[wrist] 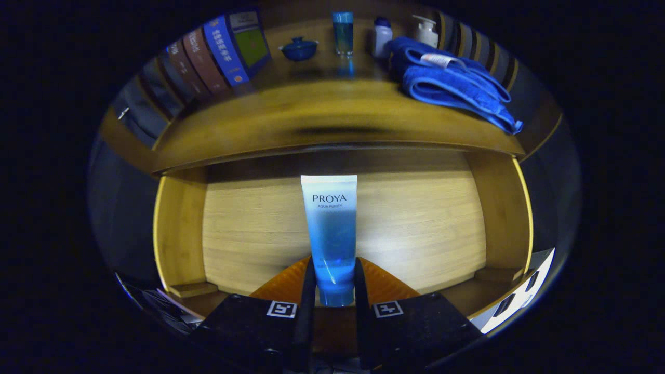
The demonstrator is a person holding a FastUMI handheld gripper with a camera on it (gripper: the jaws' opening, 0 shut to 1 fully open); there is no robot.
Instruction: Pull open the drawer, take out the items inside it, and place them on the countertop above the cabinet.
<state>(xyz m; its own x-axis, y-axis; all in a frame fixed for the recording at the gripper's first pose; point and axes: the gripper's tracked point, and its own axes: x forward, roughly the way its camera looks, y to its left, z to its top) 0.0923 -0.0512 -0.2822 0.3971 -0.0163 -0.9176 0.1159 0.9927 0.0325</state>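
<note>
A blue and white cosmetic tube (330,228) stands lengthwise over the open wooden drawer (179,228), its cap end between my fingers. My gripper (334,283) is shut on the tube's lower end, both black pads pressing its sides. The orange finger (283,285) on the left and its twin on the right flank the tube. Above the drawer runs the wooden countertop (311,119) of the cabinet. The drawer's pale bottom shows bare around the tube.
On the countertop lie a folded blue towel (452,85) to the right, a blue bowl (298,49), a blue glass (343,34), a white bottle (382,36) and a pump bottle (426,31) at the back. Several books (218,57) lean at the back left.
</note>
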